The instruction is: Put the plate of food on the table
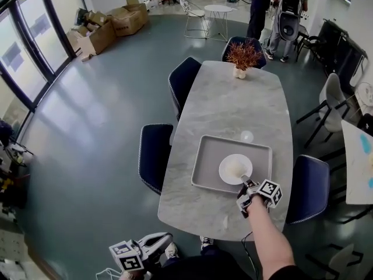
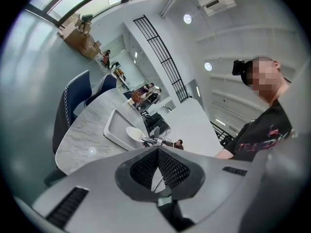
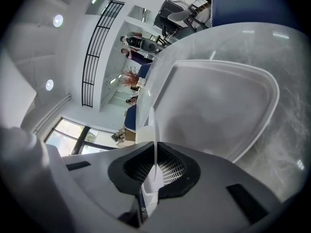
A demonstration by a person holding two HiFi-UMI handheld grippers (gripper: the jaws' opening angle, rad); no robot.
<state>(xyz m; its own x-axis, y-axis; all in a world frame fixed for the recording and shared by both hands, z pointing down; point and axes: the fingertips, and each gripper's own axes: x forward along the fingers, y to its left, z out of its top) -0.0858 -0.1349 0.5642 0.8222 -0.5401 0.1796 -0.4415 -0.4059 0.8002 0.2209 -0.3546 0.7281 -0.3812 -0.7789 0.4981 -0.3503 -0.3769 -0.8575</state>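
Table (image 1: 233,104) stretches ahead of your right gripper (image 1: 249,186), mostly bare, with the tray (image 1: 207,156) on its near end, under and beyond the fingertips. The plate (image 1: 245,162) with pale food (image 1: 233,169) juts forward from those fingers, which pinch its near rim. It is over the tray; whether it touches, I can't tell. Your left gripper (image 2: 158,152) sits low and well back, fingers pressed together on nothing. The carry looks nearly over. You have left to set the plate down and let go.
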